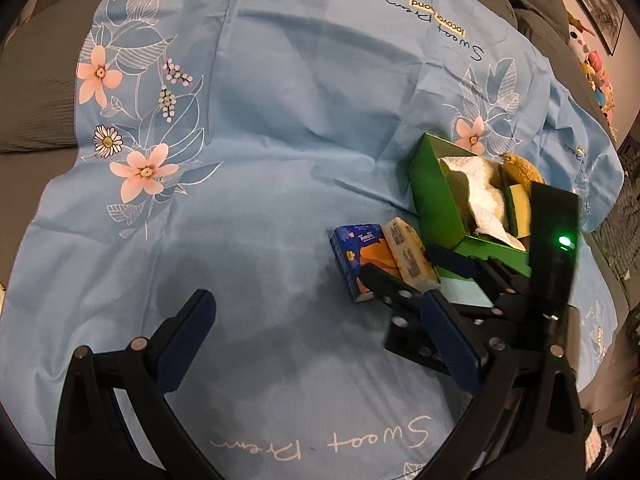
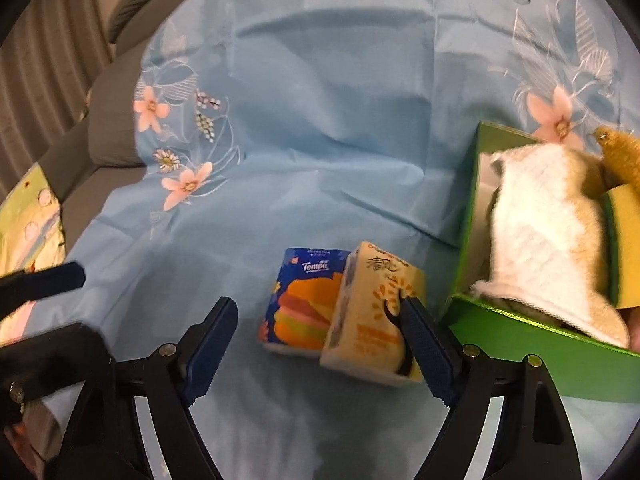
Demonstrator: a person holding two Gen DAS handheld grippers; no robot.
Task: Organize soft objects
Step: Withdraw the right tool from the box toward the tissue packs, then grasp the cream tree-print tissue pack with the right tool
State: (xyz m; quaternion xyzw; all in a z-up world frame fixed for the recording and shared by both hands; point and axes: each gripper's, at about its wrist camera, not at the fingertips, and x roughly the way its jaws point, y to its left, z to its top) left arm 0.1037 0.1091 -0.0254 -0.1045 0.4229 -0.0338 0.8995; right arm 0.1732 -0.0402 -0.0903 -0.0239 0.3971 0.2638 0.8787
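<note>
Yellow tissue pack (image 2: 372,312) lies at six o'clock on the blue floral sheet (image 2: 320,140), touching the blue Tempo tissue pack (image 2: 304,300) on its nine o'clock side. Green box (image 2: 520,332) just beside at three o'clock, already holding a white towel (image 2: 548,232), a sponge (image 2: 624,248) and a brown plush (image 2: 620,152). Right gripper (image 2: 320,344) open, jaws straddling both packs, one finger touching or just over the yellow one. Left gripper (image 1: 320,344) open, empty. Step, by my reading: picking up a pack. Next calls for centring, closing, lifting to the box.
</note>
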